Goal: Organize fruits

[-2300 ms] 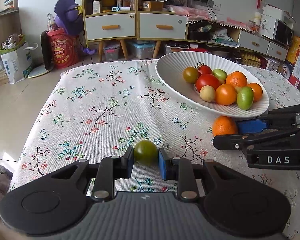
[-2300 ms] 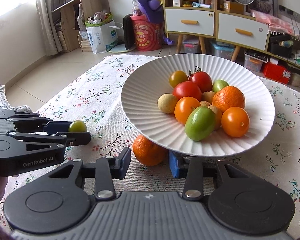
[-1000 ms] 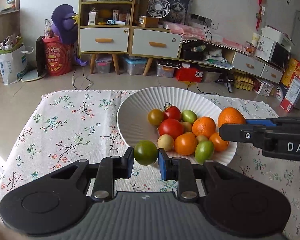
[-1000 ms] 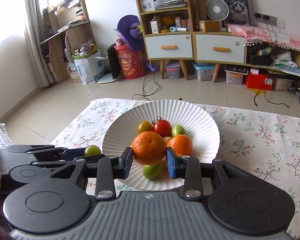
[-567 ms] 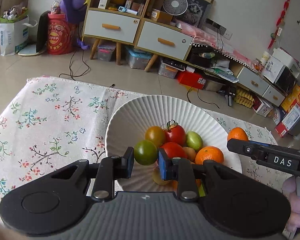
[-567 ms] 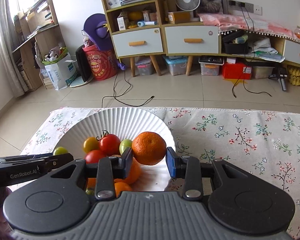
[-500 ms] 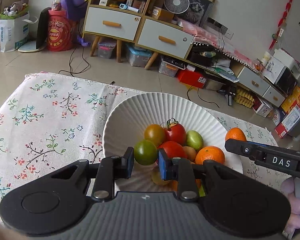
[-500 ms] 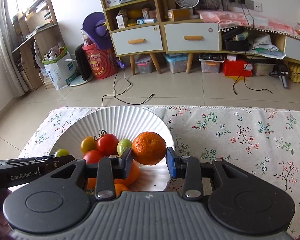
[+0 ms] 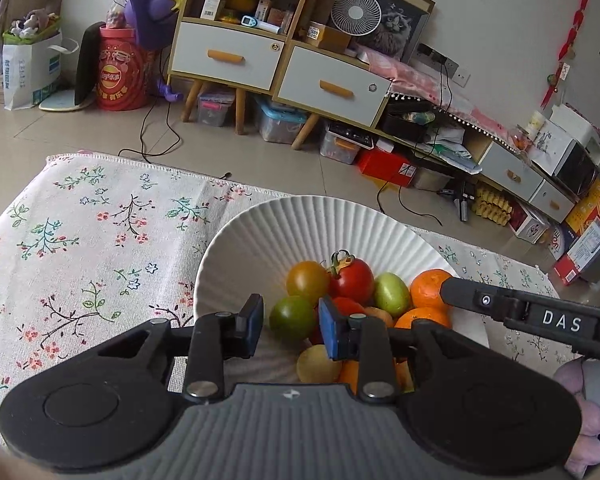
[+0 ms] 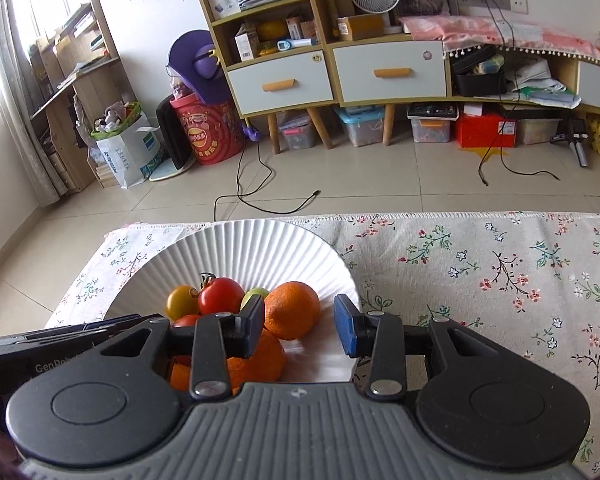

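Note:
A white ribbed bowl [image 9: 260,236] on the flowered tablecloth holds red, yellow and green tomatoes and oranges. My left gripper [image 9: 291,322] is over the bowl with its jaws parted slightly; the green tomato [image 9: 293,317] sits between them, with a small gap on each side. My right gripper [image 10: 300,324] is open over the bowl [image 10: 260,248]. The orange [image 10: 293,310] sits by its left finger, a clear gap to the right finger. The right gripper also shows in the left wrist view [image 9: 480,300], beside an orange [image 9: 427,289].
The flowered tablecloth [image 9: 80,240] covers the table, with its far edge just behind the bowl. In the right wrist view the cloth [image 10: 500,272] stretches to the right of the bowl. Cabinets, boxes and cables stand on the floor beyond.
Both grippers have opened over the bowl. The right jaws have parted widely from the orange, and the left jaws have loosened from the green tomato. Both fruits sit lower, among the pile.

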Available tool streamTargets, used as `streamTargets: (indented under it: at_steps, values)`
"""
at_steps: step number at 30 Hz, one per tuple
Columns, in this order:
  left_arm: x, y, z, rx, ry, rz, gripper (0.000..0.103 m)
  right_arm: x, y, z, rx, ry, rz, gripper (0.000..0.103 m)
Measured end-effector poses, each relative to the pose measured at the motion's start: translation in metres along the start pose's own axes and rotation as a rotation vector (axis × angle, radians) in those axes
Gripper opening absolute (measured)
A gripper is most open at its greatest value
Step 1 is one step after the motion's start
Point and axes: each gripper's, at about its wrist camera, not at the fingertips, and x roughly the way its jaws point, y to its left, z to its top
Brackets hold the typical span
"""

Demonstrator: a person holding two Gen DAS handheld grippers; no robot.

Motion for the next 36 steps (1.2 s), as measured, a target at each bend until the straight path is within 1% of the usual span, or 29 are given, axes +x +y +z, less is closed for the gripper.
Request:
streamTargets:
  at_steps: [1, 4, 6, 8, 10, 12, 13, 14, 16, 18, 21, 25, 27, 32, 34, 36]
  values:
    - [0.0, -0.001, 0.0, 0.007, 0.001, 0.0, 0.025, -0.002, 0.0, 0.001, 0.003, -0.003, 0.0, 0.036]
    - [-0.003, -0.002, 0.001, 0.012, 0.008, 0.004, 0.032, -0.006, -0.002, 0.003, 0.012, -0.008, -0.007, 0.042]
    - [-0.007, -0.003, 0.001, 0.018, 0.006, 0.009, 0.041, -0.01, -0.003, 0.003, 0.013, -0.006, -0.017, 0.046]
    - [-0.013, -0.003, 0.002, 0.027, -0.005, 0.012, 0.046, -0.014, -0.004, 0.003, 0.016, 0.003, -0.03, 0.052]
    - [-0.02, -0.002, 0.003, 0.024, -0.016, 0.021, 0.052, -0.02, -0.005, 0.001, 0.018, 0.007, -0.039, 0.054]
    - [-0.027, -0.001, 0.003, 0.014, -0.018, 0.033, 0.06, -0.026, -0.005, -0.001, 0.011, 0.007, -0.053, 0.063]
    - [-0.03, -0.001, 0.003, 0.011, -0.018, 0.039, 0.061, -0.029, -0.004, -0.002, 0.006, 0.004, -0.061, 0.065]
    - [-0.033, -0.001, 0.002, 0.009, -0.018, 0.044, 0.064, -0.031, -0.004, -0.002, 0.001, 0.004, -0.067, 0.069]
    - [-0.04, -0.002, 0.001, 0.015, -0.015, 0.061, 0.072, -0.037, -0.002, -0.005, -0.007, 0.009, -0.075, 0.073]
    - [-0.046, -0.005, -0.001, 0.03, -0.014, 0.085, 0.082, -0.042, 0.001, -0.007, -0.008, 0.014, -0.088, 0.079]
    - [-0.055, -0.008, -0.005, 0.051, 0.004, 0.109, 0.089, -0.051, 0.005, -0.01, -0.009, 0.032, -0.096, 0.082]
    - [-0.064, -0.011, -0.013, 0.088, 0.033, 0.151, 0.095, -0.063, 0.014, -0.017, -0.044, 0.045, -0.138, 0.087]
    - [-0.071, -0.013, -0.02, 0.096, 0.042, 0.16, 0.097, -0.07, 0.02, -0.023, -0.067, 0.048, -0.164, 0.092]
    - [-0.086, -0.018, -0.039, 0.114, 0.094, 0.192, 0.097, -0.086, 0.032, -0.039, -0.082, 0.061, -0.216, 0.098]
    - [-0.091, -0.02, -0.046, 0.125, 0.121, 0.207, 0.097, -0.092, 0.034, -0.045, -0.07, 0.066, -0.222, 0.1]
    - [-0.098, -0.02, -0.05, 0.122, 0.125, 0.214, 0.097, -0.097, 0.037, -0.051, -0.063, 0.068, -0.224, 0.102]
